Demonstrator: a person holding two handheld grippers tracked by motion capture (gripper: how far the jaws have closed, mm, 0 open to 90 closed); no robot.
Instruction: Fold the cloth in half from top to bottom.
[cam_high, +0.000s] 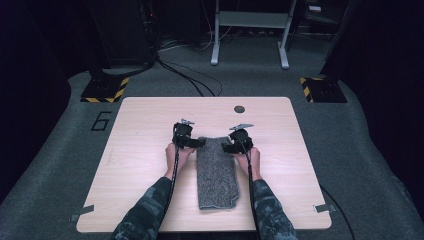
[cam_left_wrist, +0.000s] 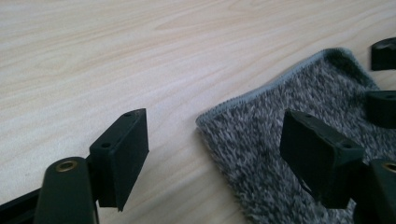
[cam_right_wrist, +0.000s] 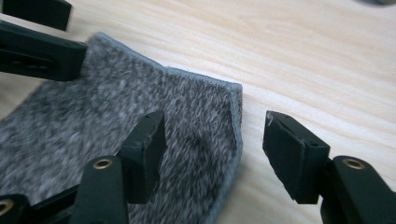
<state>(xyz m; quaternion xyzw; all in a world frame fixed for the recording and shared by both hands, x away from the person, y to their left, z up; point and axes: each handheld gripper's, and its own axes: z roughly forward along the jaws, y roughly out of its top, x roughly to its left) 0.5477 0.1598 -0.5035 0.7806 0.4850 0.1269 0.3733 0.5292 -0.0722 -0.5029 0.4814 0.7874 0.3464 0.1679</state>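
A folded grey fuzzy towel lies lengthwise in the middle of the wooden table. My left gripper sits at the towel's far left corner, and my right gripper at its far right corner. In the left gripper view the towel has its corner edge between the open jaws of my left gripper, one jaw over bare wood, the other over the pile. In the right gripper view the towel has its right edge between the open jaws of my right gripper. No pad presses on cloth.
A small dark round hole marks the table near its far edge. Tape strips hold the front corners. Beyond the table, a grey floor carries cables, yellow-black striped bases and a white stand.
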